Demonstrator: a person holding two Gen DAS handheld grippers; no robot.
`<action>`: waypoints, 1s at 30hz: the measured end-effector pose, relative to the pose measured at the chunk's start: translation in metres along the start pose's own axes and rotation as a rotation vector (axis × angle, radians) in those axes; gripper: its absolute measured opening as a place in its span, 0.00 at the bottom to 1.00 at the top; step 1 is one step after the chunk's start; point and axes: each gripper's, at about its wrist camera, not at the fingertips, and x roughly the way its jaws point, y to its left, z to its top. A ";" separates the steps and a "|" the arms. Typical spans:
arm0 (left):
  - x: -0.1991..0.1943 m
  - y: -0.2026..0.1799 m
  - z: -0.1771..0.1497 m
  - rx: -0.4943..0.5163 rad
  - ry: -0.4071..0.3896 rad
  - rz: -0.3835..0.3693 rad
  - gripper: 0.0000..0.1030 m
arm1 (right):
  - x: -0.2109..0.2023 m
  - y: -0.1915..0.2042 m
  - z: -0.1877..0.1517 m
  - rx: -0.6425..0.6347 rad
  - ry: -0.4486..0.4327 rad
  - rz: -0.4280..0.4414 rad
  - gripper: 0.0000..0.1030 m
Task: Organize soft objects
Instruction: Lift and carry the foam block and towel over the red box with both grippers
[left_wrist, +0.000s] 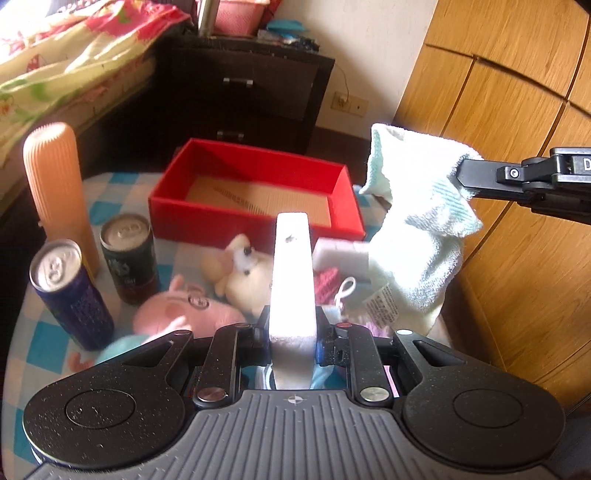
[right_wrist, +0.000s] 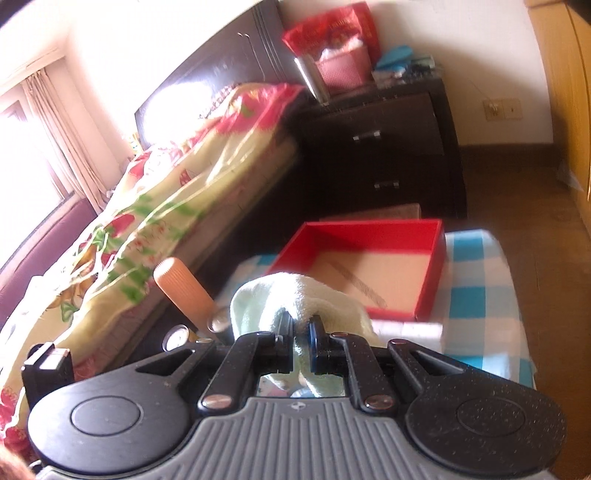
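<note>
In the left wrist view my left gripper (left_wrist: 293, 326) is shut on a white foam block (left_wrist: 291, 273) that stands up between its jaws. An open red box (left_wrist: 255, 192) with a bare cardboard floor sits beyond it on the chequered cloth. My right gripper (left_wrist: 463, 177) comes in from the right, shut on a pale green towel (left_wrist: 417, 236) that hangs beside the box. A pink pig plush (left_wrist: 184, 310) and a cream plush (left_wrist: 245, 275) lie in front of the box. In the right wrist view my right gripper (right_wrist: 301, 325) pinches the towel (right_wrist: 295, 295), with the red box (right_wrist: 369, 258) ahead.
Two drink cans (left_wrist: 70, 291) (left_wrist: 129, 258) and a tall ribbed orange bottle (left_wrist: 59, 192) stand at the left. A second white block (left_wrist: 340, 254) and a pink knitted piece (left_wrist: 327, 280) lie near the towel. A bed (right_wrist: 147, 192), a dark nightstand (right_wrist: 380, 155) and a wooden wardrobe (left_wrist: 498, 92) surround the table.
</note>
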 end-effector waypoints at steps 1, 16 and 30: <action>-0.002 -0.001 0.003 0.001 -0.010 0.000 0.19 | -0.002 0.004 0.003 -0.011 -0.005 -0.001 0.00; -0.015 -0.010 0.054 0.055 -0.093 0.056 0.19 | -0.022 0.032 0.037 -0.106 -0.074 -0.009 0.00; 0.004 -0.014 0.110 0.082 -0.116 0.140 0.19 | 0.003 0.036 0.076 -0.153 -0.068 -0.081 0.00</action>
